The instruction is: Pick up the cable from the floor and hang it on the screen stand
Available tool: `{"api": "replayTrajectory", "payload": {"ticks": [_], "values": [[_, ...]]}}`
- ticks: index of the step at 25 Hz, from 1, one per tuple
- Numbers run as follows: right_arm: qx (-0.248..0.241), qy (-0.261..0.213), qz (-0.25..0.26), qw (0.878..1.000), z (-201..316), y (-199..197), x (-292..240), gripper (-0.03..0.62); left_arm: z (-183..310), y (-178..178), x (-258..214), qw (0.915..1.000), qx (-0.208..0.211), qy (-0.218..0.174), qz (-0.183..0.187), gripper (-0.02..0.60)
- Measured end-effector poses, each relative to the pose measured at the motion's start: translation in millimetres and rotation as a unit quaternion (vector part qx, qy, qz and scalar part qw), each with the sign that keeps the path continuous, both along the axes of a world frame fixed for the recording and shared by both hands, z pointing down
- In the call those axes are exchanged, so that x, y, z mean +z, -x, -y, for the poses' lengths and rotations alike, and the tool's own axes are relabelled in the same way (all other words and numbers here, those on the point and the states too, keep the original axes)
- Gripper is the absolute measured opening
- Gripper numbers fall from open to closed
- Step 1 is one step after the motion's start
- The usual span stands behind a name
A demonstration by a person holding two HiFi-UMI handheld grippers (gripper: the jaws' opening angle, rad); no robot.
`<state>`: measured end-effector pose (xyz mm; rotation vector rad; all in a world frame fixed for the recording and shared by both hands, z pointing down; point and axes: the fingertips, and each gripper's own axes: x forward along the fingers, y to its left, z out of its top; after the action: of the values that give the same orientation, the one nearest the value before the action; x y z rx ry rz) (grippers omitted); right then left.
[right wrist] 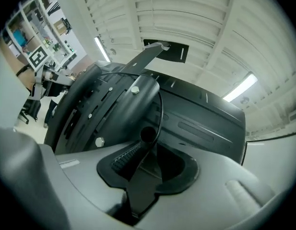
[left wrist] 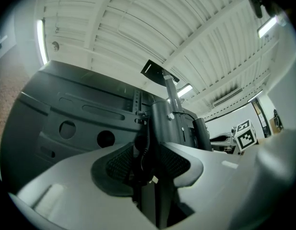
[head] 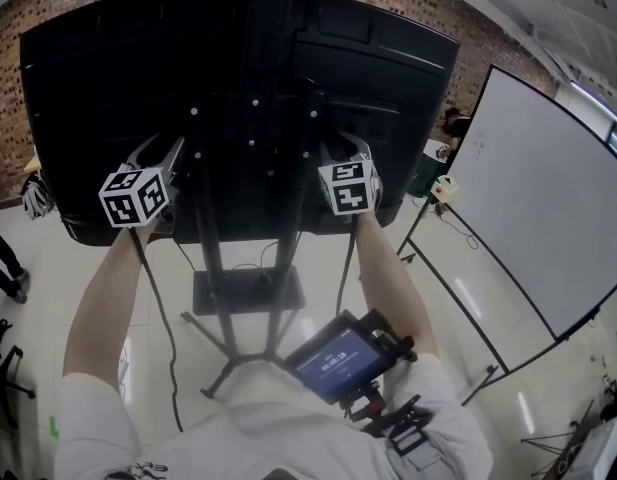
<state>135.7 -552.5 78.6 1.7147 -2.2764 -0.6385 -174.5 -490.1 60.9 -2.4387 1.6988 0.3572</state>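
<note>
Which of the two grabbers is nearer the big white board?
The right gripper: it is on the side of the stand toward the whiteboard; the left gripper is on the other side.

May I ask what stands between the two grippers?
In the head view, the screen stand's upright frame, fixed to the back of the screen, stands between the left gripper and right gripper.

Bright, even light from ceiling strip lights (right wrist: 239, 87). Glossy floor (head: 463, 298) shows glare streaks at right. Screen back (head: 138, 88) near-black, little detail. All 3 views fisheye-bent; gripper views have dark vignetted corners and soft, blurry near fingers (left wrist: 114, 164).
</note>
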Motion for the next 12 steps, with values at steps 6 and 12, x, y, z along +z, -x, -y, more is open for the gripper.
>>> {"api": "replayTrajectory", "payload": {"ticks": [6, 12], "values": [[-0.02, -0.008, 0.058, 0.998, -15, -15, 15, 0.118, -24, 18, 12, 0.9988, -0.039, -0.014, -0.027, 0.186], [-0.075, -0.038, 0.134, 0.987, -60, -27, 17, 0.046, -65, 35, 26, 0.9937, -0.096, -0.016, -0.055, 0.18]]}}
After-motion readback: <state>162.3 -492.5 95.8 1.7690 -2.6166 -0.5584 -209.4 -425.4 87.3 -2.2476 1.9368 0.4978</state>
